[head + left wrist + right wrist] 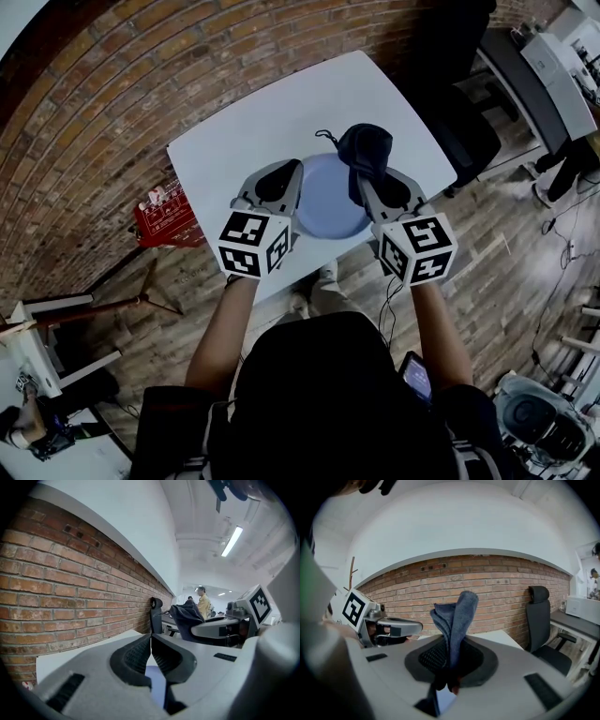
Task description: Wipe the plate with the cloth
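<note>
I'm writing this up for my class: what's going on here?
A person holds a gripper in each hand over a white table. The right gripper is shut on a dark cloth at the far rim of a blue plate. The left gripper, shut and empty, sits by the plate's left edge.

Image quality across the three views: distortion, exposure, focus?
Head view: strong fisheye, the red brick wall bows. Left gripper view: the ceiling strip light is blown out, with a black vignette at the edges. Right gripper view: brick courses arch, the dark blue cloth is sharp, the lower foreground soft.
</note>
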`<control>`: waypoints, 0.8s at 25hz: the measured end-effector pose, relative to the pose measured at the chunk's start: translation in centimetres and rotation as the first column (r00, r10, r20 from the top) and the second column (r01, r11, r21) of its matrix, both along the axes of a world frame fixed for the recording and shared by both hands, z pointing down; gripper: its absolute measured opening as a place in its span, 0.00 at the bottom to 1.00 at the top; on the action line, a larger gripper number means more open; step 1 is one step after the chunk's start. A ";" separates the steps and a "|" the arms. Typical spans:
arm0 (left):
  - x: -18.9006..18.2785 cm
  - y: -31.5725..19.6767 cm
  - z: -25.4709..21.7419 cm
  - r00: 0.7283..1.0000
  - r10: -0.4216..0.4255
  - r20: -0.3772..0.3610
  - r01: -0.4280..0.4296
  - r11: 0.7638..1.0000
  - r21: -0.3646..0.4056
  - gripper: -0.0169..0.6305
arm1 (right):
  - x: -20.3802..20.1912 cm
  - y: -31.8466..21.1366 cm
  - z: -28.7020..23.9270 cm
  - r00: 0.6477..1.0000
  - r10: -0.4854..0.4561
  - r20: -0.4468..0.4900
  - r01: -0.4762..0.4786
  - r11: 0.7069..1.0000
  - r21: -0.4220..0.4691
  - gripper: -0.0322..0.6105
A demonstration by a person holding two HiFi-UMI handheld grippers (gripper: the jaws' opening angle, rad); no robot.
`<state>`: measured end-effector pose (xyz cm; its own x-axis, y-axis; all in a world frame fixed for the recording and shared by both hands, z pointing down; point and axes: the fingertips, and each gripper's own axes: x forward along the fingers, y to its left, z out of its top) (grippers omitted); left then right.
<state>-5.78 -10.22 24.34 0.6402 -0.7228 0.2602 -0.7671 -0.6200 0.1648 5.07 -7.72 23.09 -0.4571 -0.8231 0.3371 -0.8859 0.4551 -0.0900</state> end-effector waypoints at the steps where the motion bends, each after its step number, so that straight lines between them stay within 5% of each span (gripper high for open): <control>1: 0.1 -0.1 0.4 1.000 -0.003 0.004 0.003 1.000 -0.006 0.06 | 0.1 -0.3 0.2 1.000 -0.004 -0.002 0.004 1.000 -0.004 0.15; 7: 0.0 -1.0 3.2 0.998 -0.021 0.056 0.024 0.998 -0.053 0.06 | 0.2 -1.8 1.5 1.000 -0.026 -0.008 0.025 0.999 -0.024 0.15; 20: 0.9 -1.9 8.3 0.999 -0.025 0.043 0.032 0.985 -0.169 0.06 | 0.4 -3.5 5.7 0.998 -0.053 -0.024 0.050 0.993 -0.111 0.15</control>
<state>-4.87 -12.10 32.67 0.6061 -0.6839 0.4060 -0.7924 -0.5632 0.2342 5.45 -11.26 28.80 -0.4871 -0.7558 0.4376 -0.8645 0.4885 -0.1185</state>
